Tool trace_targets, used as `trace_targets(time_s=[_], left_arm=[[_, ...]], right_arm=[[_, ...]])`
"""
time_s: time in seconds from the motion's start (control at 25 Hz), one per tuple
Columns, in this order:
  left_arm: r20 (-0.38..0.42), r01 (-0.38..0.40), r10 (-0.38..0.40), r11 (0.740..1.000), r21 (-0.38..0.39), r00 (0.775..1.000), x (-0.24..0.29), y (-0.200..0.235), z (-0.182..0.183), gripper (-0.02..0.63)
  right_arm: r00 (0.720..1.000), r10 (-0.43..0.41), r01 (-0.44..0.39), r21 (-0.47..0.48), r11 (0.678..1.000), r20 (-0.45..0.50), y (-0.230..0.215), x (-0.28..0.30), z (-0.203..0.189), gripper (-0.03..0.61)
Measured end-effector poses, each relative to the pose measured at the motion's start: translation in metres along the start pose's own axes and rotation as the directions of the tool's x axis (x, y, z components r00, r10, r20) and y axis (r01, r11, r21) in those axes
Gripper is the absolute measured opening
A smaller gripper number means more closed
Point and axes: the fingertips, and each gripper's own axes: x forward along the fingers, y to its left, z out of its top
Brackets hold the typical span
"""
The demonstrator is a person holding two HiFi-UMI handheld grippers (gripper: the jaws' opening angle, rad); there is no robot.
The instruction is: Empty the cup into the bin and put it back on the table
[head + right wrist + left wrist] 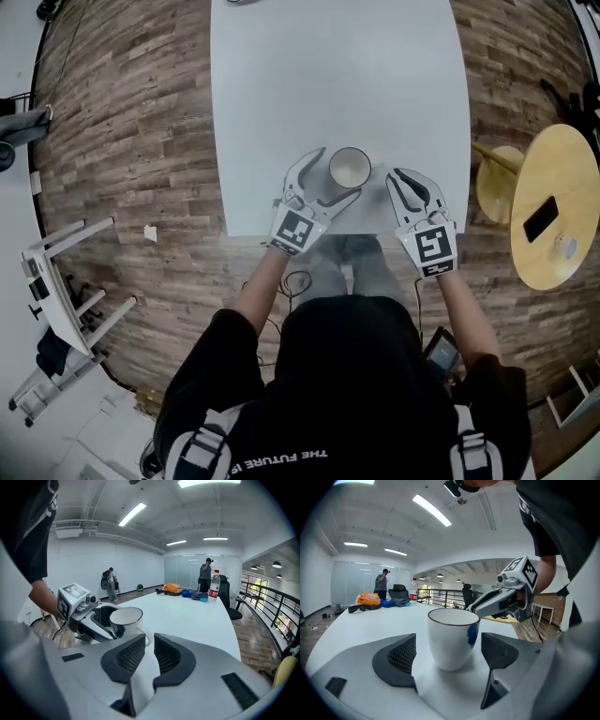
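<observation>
Cup [452, 637] | standing on table [370, 625] | between left gripper [450, 652] fingers [399, 657], untouched

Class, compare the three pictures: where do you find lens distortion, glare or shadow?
Head view: floor planks bow around the table. Left gripper view: dark fisheye corners, glaring ceiling lights, faint shadow under the cup. Right gripper view: same dark corners, fingers loom oversized.

Worn: black short-sleeved T-shirt [347, 394] bearing white block lettering [281, 458]. Grey-and-white padded shoulder straps [200, 448], dark-banded, one over each shoulder.
</observation>
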Motion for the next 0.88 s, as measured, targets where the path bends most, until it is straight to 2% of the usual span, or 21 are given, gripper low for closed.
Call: trace_targets(time_s=[0.08, 0.12, 0.32, 0.44, 0.64, 0.88], left_arm=[[0.007, 0.037, -0.037, 0.999, 0.02, 0.999, 0.005, -0.001, -0.001, 0.417], [0.007, 0.047, -0.047, 0.999, 0.024, 0.999, 0.007, -0.001, -0.001, 0.417], [0.016, 0.073, -0.073, 0.997, -0.003, 0.997, 0.015, 0.0, 0.0, 0.417], [0.0, 0.099, -0.099, 0.995, -0.004, 0.995, 0.022, -0.002, -0.001, 0.416], [-0.062, 0.097, -0.097, 0.995, -0.004, 0.993, 0.023, -0.003, -0.015, 0.414], [-0.037, 0.118, -0.119, 0.993, -0.013, 0.992, 0.017, -0.006, -0.002, 0.408]], right_arm=[[1.0, 0.019, -0.02, -0.028, 0.999, -0.022, 0.001, 0.015, -0.009, 0.107], [0.999, 0.024, -0.025, -0.042, 0.999, -0.027, 0.001, 0.021, -0.012, 0.115], [0.999, 0.028, -0.03, -0.077, 0.997, -0.029, 0.0, 0.044, -0.017, 0.115], [0.999, 0.035, -0.035, -0.032, 0.999, -0.005, -0.001, 0.053, -0.018, 0.114], [0.999, 0.034, -0.034, -0.002, 0.999, 0.018, 0.002, 0.059, -0.017, 0.109], [0.998, 0.021, -0.025, 0.05, 0.998, 0.064, 0.007, 0.052, -0.01, 0.066]])
